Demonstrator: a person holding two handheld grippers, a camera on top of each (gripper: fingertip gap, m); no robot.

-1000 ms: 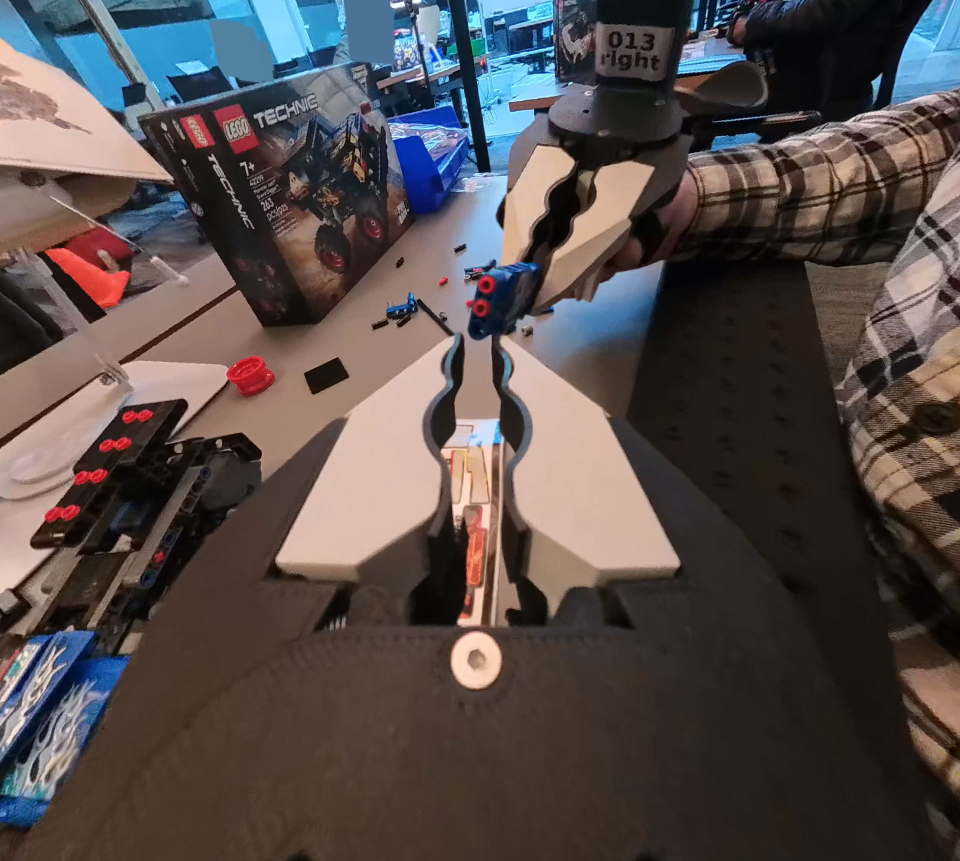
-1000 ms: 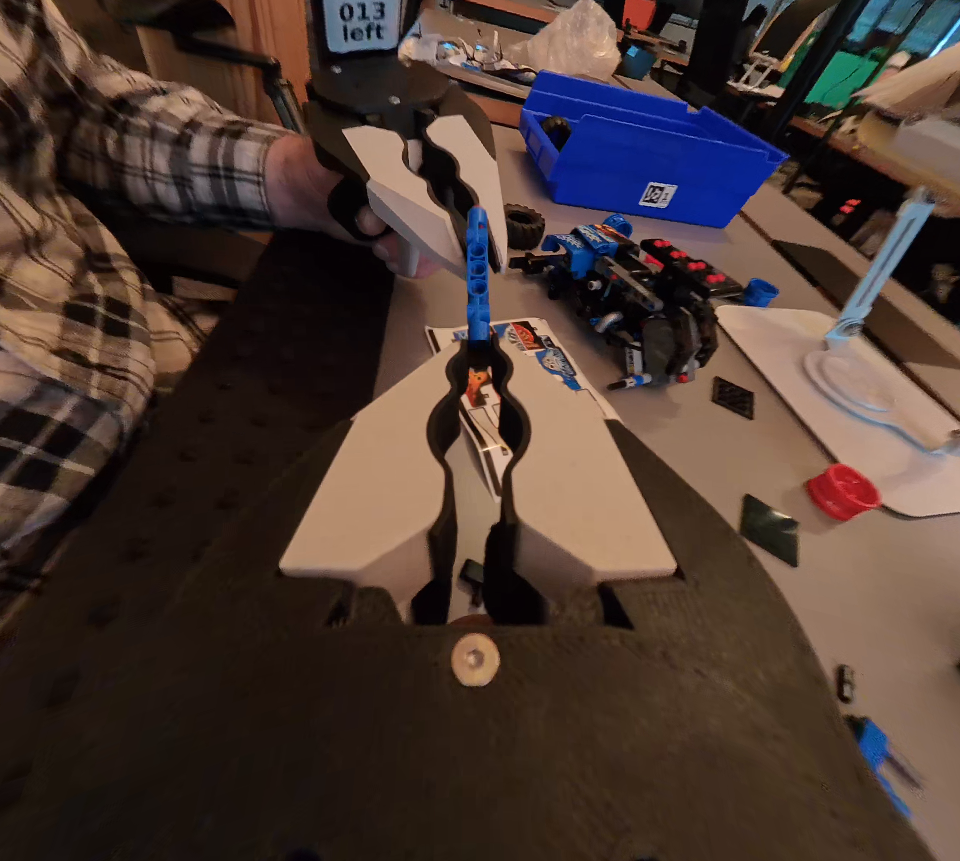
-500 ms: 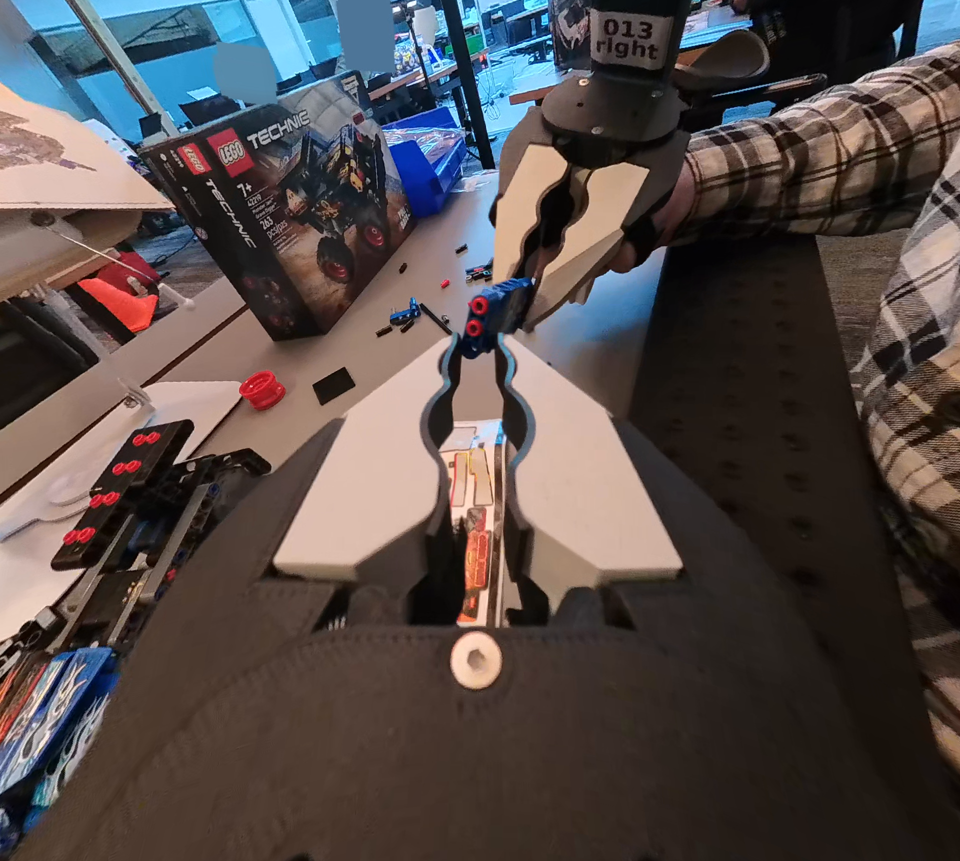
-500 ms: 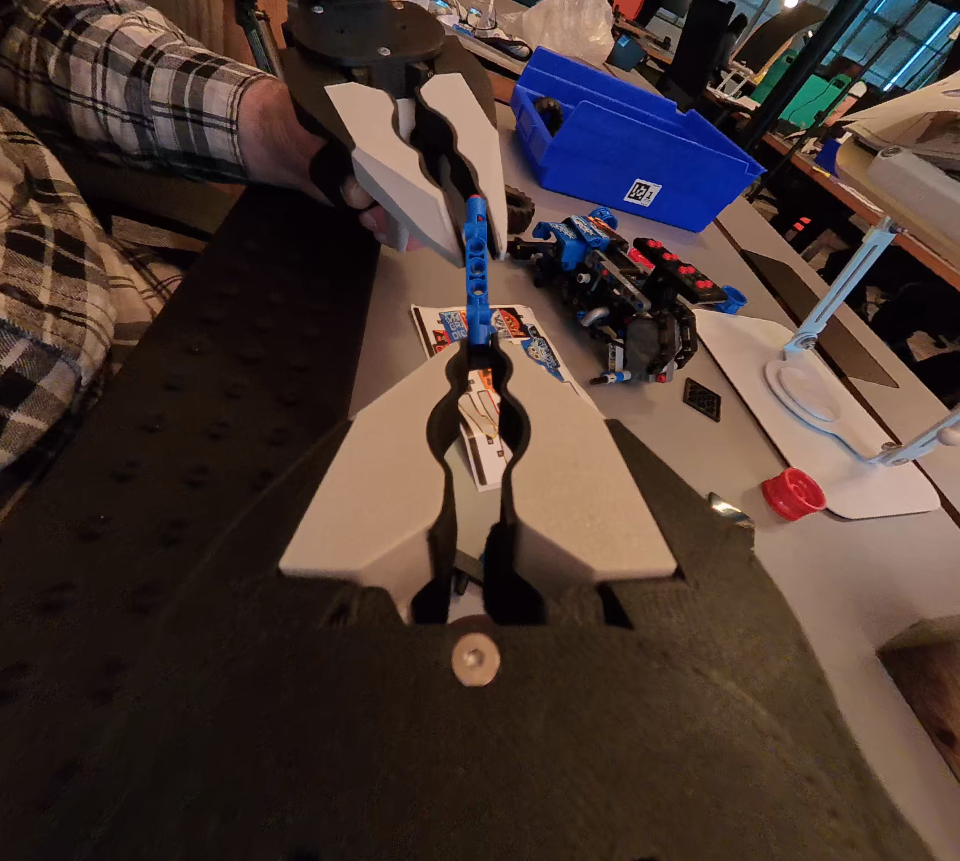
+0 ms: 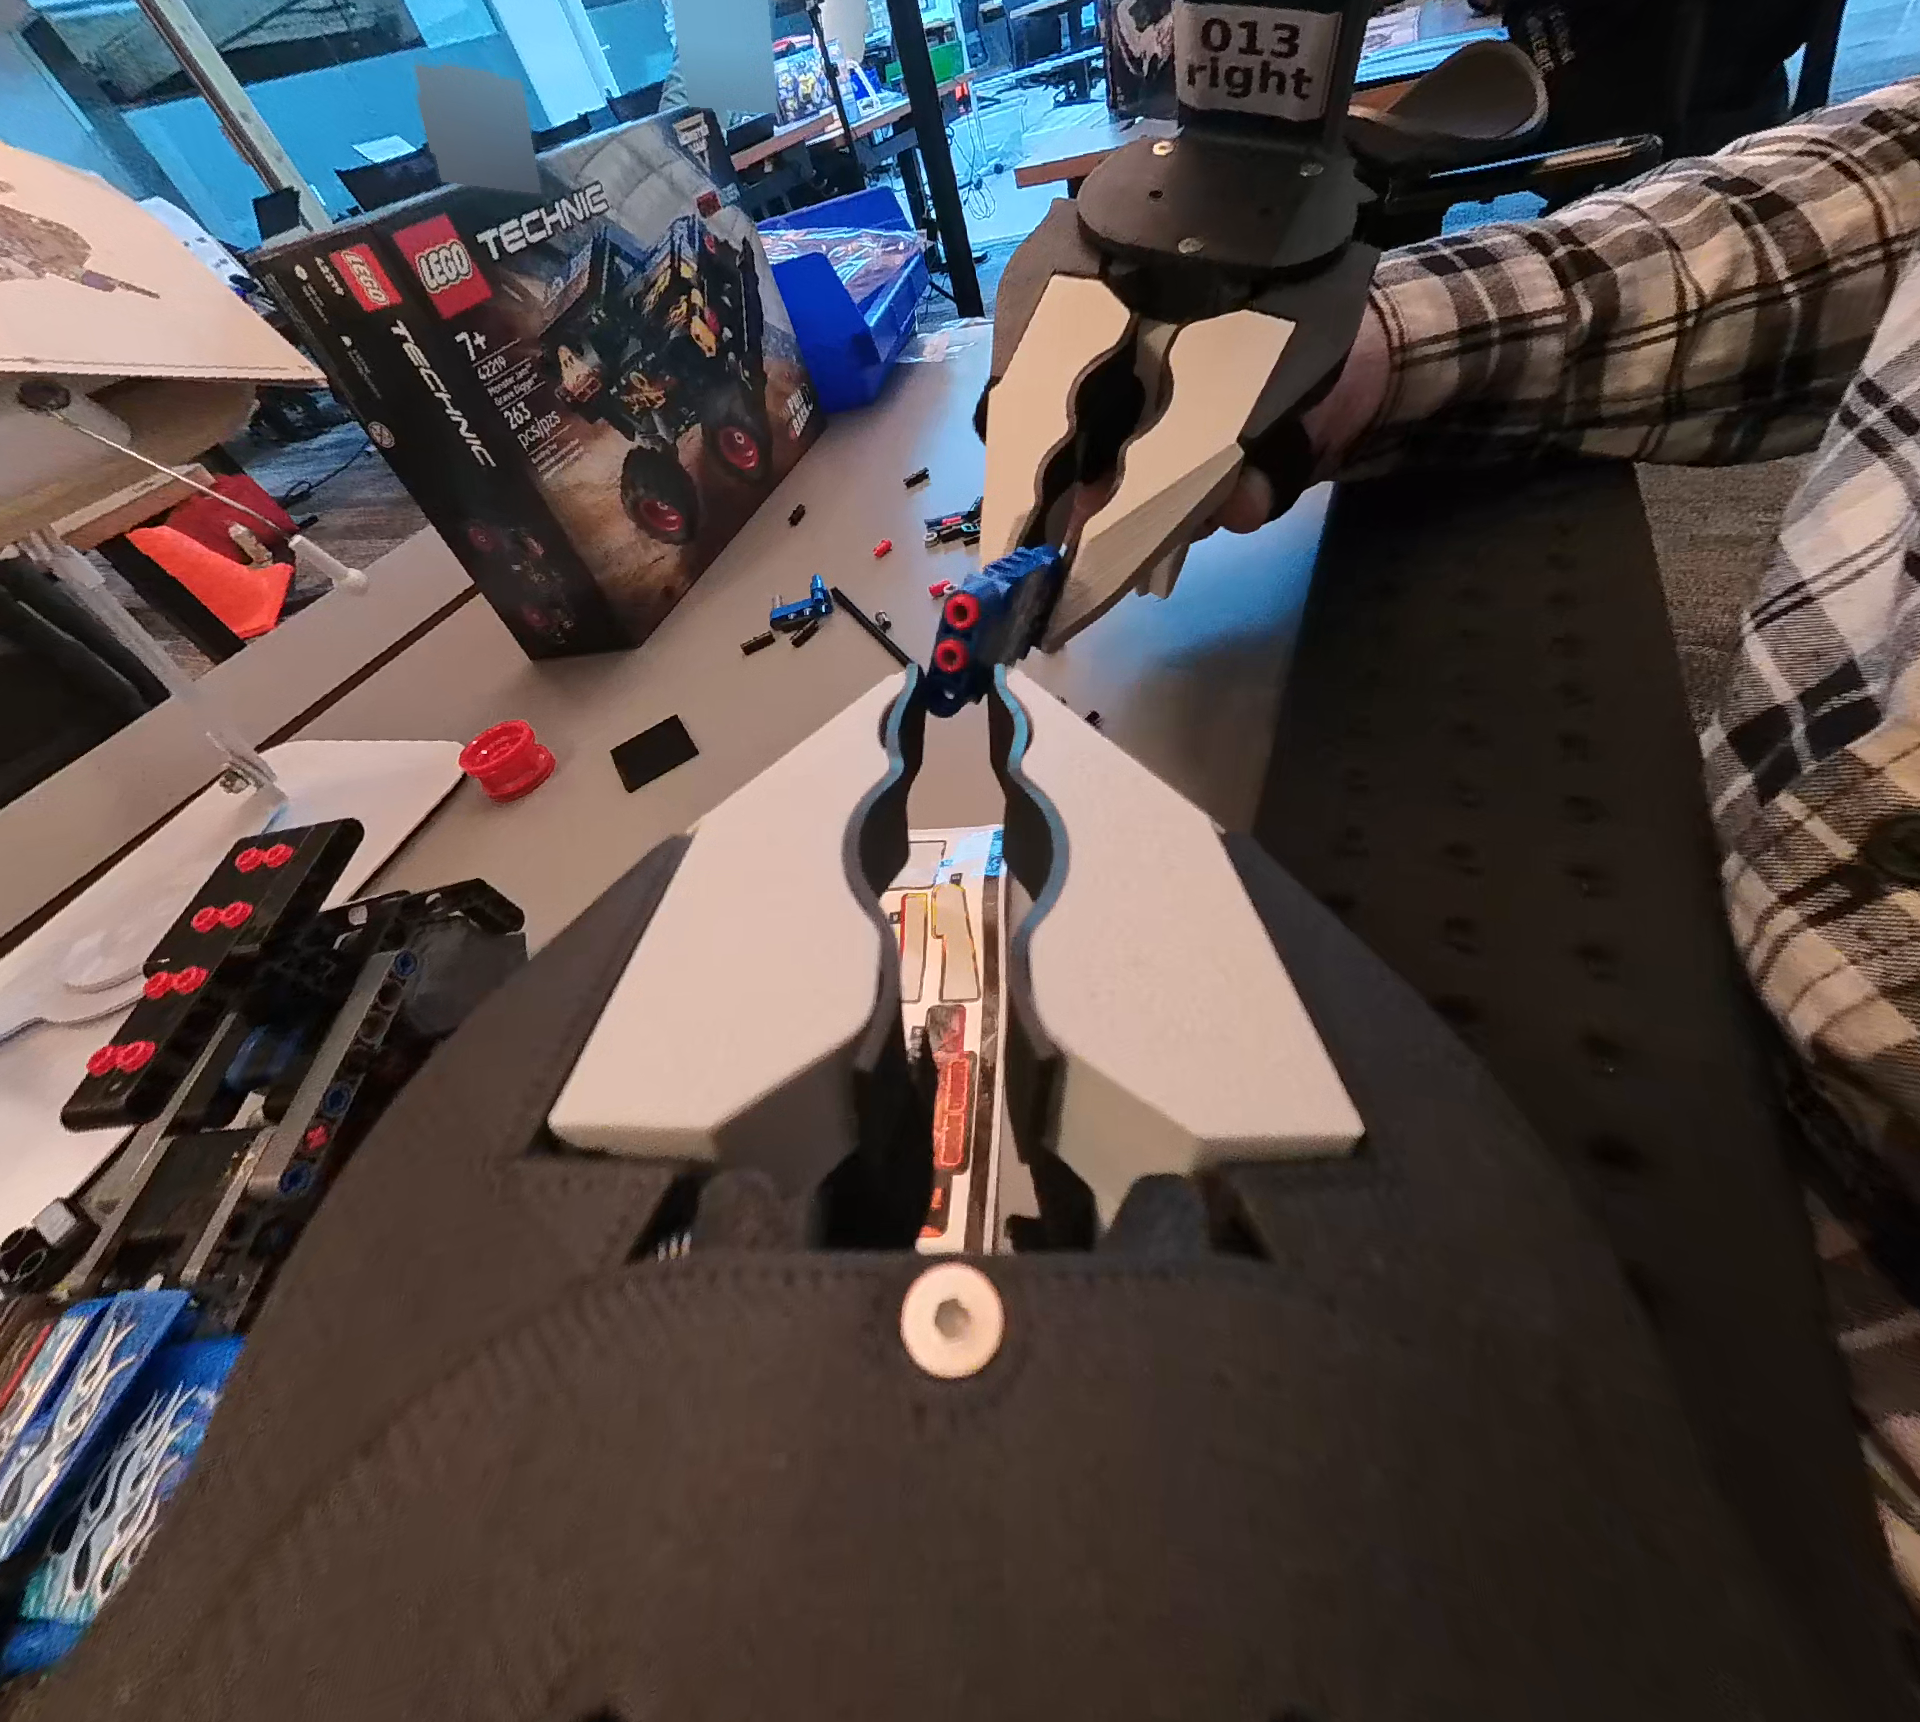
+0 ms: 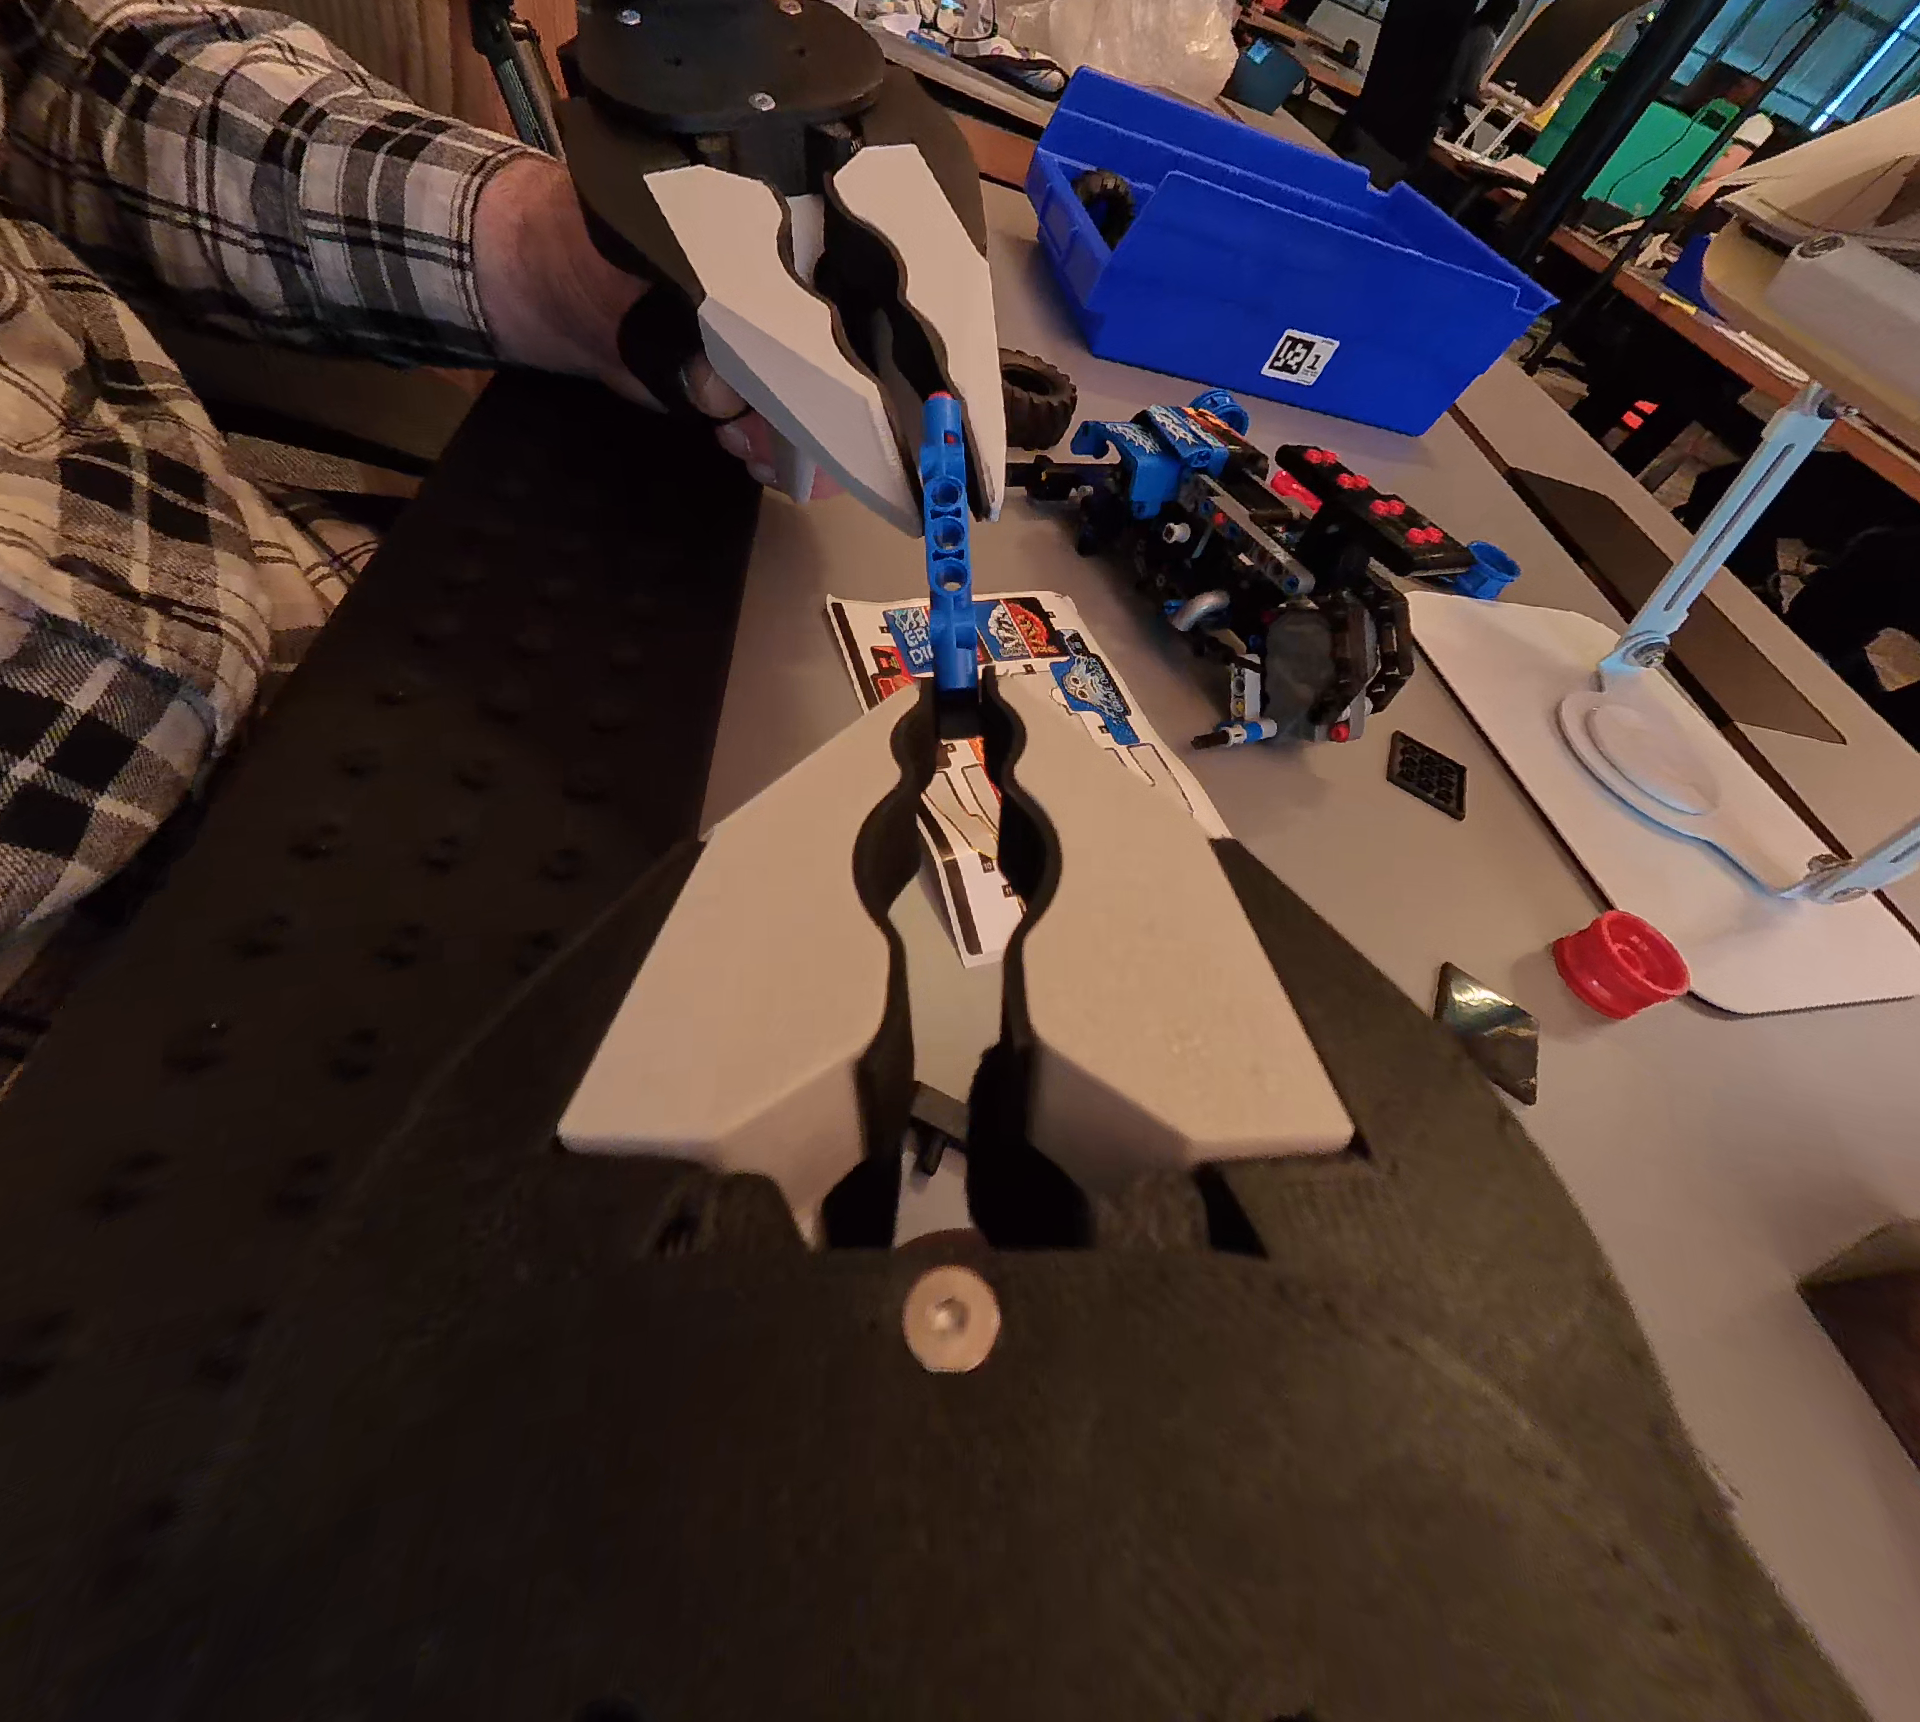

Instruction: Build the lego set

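While both the left gripper (image 5: 951, 696) and right gripper (image 6: 948, 685) clamp the blue beam (image 6: 948, 550), its ends stay hidden.

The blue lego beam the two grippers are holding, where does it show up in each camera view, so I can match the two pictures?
Left wrist view: the blue beam sits just above centre, seen end-on with red pins, at this gripper's tips.
Right wrist view: it stands upright above centre, seen lengthwise, from this gripper's tips up to the left gripper.
Shared landmark: the red wheel hub on the grey table, left in one view, right in the other.
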